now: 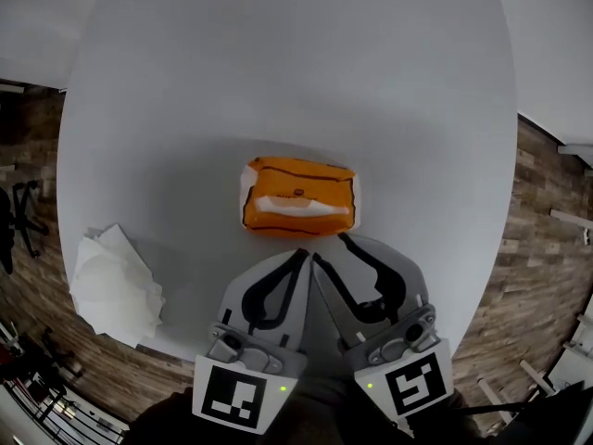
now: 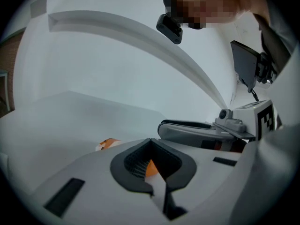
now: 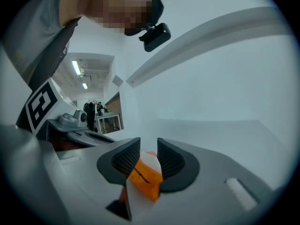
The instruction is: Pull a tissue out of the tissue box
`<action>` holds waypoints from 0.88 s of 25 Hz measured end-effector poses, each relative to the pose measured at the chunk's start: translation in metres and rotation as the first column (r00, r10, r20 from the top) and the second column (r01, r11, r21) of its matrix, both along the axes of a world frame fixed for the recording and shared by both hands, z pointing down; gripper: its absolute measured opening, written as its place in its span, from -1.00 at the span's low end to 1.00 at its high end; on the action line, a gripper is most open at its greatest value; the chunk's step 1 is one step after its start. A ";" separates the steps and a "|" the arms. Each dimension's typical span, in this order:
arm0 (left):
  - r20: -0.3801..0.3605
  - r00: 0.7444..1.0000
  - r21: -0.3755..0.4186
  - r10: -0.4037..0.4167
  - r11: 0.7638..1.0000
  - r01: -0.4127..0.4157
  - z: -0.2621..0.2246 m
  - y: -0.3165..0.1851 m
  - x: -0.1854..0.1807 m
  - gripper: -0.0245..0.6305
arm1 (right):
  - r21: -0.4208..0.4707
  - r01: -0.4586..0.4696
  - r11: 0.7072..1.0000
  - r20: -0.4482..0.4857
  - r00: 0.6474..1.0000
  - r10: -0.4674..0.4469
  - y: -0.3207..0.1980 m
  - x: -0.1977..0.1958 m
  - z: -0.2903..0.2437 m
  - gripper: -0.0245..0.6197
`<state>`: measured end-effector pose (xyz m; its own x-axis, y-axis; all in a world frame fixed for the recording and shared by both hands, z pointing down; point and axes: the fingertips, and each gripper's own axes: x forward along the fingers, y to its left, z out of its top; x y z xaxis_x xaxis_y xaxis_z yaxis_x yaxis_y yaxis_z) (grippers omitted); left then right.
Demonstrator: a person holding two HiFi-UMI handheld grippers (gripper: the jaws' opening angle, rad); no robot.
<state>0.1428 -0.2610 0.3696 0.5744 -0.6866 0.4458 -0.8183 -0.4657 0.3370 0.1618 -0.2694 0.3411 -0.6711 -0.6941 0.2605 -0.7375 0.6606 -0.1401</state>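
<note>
An orange tissue box (image 1: 298, 197) lies at the middle of the round white table (image 1: 278, 63), with a white tissue (image 1: 295, 208) showing in its top slot. Both grippers hover side by side just in front of the box, apart from it. My left gripper (image 1: 301, 254) is shut, its fingertips meeting with nothing between them. My right gripper (image 1: 329, 248) is open by a narrow gap and holds nothing. In the right gripper view, the box (image 3: 145, 175) shows through the gap of the right gripper (image 3: 149, 146). In the left gripper view, an orange corner of the box (image 2: 108, 143) peeks past the left gripper (image 2: 151, 142).
A loose pile of white tissues (image 1: 116, 286) lies near the table's front left edge. Wooden floor (image 1: 542, 239) surrounds the table. The person's dark sleeves sit behind the marker cubes (image 1: 230, 397) at the bottom of the head view.
</note>
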 end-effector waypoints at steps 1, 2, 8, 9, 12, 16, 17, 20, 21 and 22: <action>0.005 1.000 -0.004 -0.001 1.000 0.001 0.003 -0.003 0.000 -0.93 | 0.017 0.019 1.000 -0.039 0.999 -0.018 -0.005 0.000 0.003 -0.64; 0.008 1.000 -0.010 -0.002 1.000 0.002 0.007 -0.005 0.000 -0.93 | 0.028 0.033 0.999 -0.071 0.997 -0.031 -0.009 0.000 0.008 -0.60; 0.032 0.999 -0.055 -0.021 0.998 0.023 0.028 -0.015 -0.007 -0.93 | 0.020 0.117 0.993 -0.165 0.980 -0.112 -0.023 -0.009 0.035 -0.56; 0.033 0.999 -0.063 -0.026 0.998 0.028 0.032 -0.016 -0.008 -0.93 | 0.012 0.129 0.992 -0.171 0.977 -0.125 -0.024 -0.011 0.039 -0.56; 0.033 0.999 -0.085 -0.036 0.996 0.039 0.041 -0.019 -0.013 -0.93 | -0.014 0.144 0.989 -0.192 0.971 -0.144 -0.027 -0.015 0.052 -0.56; 0.031 0.998 -0.118 -0.046 0.992 0.049 0.051 -0.021 -0.017 -0.93 | -0.046 0.163 0.986 -0.233 0.957 -0.170 -0.029 -0.018 0.066 -0.56; 0.029 0.998 -0.125 -0.049 0.991 0.052 0.053 -0.021 -0.018 -0.93 | -0.050 0.173 0.984 -0.246 0.952 -0.180 -0.029 -0.019 0.069 -0.57; 0.022 0.998 -0.138 -0.057 0.989 0.060 0.057 -0.022 -0.021 -0.93 | -0.051 0.198 0.979 -0.281 0.938 -0.204 -0.029 -0.022 0.075 -0.57; 0.021 0.998 -0.139 -0.058 0.988 0.060 0.057 -0.022 -0.021 -0.93 | -0.051 0.203 0.978 -0.292 0.933 -0.209 -0.028 -0.023 0.076 -0.57; 0.020 0.998 -0.141 -0.058 0.988 0.060 0.058 -0.022 -0.021 -0.93 | -0.049 0.206 0.977 -0.303 0.929 -0.211 -0.028 -0.023 0.077 -0.57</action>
<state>0.1213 -0.2828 0.4273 0.5269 -0.6483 0.5496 -0.8486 -0.3652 0.3828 0.1389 -0.2976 0.4180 -0.6867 -0.5409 0.4857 -0.5923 0.8037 0.0575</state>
